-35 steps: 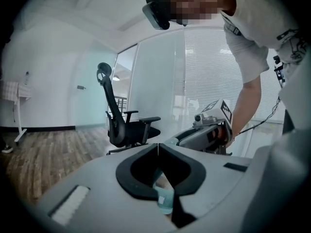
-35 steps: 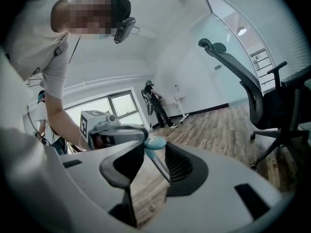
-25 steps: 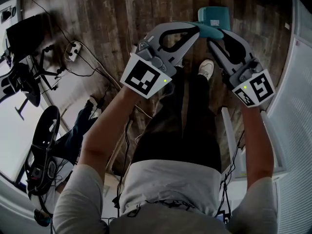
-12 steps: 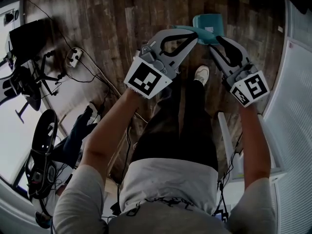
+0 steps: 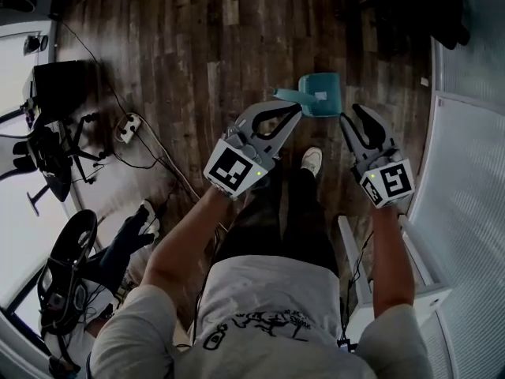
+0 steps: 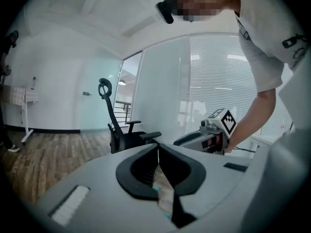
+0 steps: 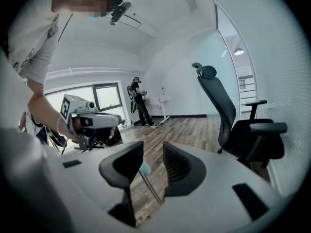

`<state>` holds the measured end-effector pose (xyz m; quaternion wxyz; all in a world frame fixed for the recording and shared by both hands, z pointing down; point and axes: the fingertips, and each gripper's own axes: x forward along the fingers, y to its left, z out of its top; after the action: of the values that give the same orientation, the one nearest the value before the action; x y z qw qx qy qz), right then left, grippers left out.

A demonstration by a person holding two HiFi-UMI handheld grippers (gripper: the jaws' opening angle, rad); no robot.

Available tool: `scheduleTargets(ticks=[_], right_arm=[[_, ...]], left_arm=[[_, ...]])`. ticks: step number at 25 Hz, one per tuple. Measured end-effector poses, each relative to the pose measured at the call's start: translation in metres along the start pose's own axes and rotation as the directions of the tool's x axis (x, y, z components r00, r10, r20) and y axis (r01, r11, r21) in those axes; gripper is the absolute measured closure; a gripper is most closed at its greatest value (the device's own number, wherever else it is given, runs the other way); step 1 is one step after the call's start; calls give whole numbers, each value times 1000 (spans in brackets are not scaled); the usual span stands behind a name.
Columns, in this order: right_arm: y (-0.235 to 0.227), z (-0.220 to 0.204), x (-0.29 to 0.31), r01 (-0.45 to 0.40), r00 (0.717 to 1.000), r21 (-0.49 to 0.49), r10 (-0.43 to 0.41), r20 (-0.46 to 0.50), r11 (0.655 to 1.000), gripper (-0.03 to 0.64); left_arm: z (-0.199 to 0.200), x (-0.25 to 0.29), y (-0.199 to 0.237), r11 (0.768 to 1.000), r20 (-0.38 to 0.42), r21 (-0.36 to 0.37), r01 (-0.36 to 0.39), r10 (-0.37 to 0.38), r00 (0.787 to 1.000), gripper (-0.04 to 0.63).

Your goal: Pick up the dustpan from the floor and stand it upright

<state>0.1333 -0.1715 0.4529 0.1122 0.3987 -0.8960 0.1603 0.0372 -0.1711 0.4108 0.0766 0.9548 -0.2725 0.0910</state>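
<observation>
From the head view I see my left hand-held gripper (image 5: 296, 107) reaching forward over the wooden floor (image 5: 197, 46). Its tips meet the end of the teal dustpan (image 5: 322, 95) handle. In the left gripper view, the jaws of this hand-held gripper (image 6: 157, 149) are pressed together at the tips. Slivers of teal show in the slot below them, so I read it as clamped on the dustpan handle.

The pan body lies just beyond the left tips and slightly to their right, ahead of my shoe (image 5: 312, 160). I cannot tell whether the pan touches the floor.

My right hand-held gripper (image 5: 353, 117) sits just to the right of the pan, near it but apart from it. In the right gripper view, its jaws (image 7: 153, 147) stand clearly apart and grip nothing. A small teal piece shows in the gap close to one jaw, with floor boards behind it.

An office chair (image 7: 228, 115) stands off to the right in that view. The left hand-held gripper's marker cube (image 7: 73, 108) shows on the other side.
</observation>
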Motion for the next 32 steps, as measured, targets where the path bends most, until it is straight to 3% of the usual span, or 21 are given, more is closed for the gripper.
scheduleTargets(ticks=[7,15,24,32], right_arm=[[18,110,-46,65,998,-62,-64,19,996,526],[59,240,-101,117,987,-87,-106,120,989,548],[115,331,-145,113,981,-121,-92,170,986,560],[146,388,-171,120,976,-158,-87,201,980,566]], left_arm=[[101,-26,-15,996,43,-76,-37,40,998,591],[211,-67,-37,988,87,-144,-60,73,993,591],[309,-102,-56,987,171,-152,-53,79,982,591],[366,-124,-70,992,215,-117,-55,79,973,591]])
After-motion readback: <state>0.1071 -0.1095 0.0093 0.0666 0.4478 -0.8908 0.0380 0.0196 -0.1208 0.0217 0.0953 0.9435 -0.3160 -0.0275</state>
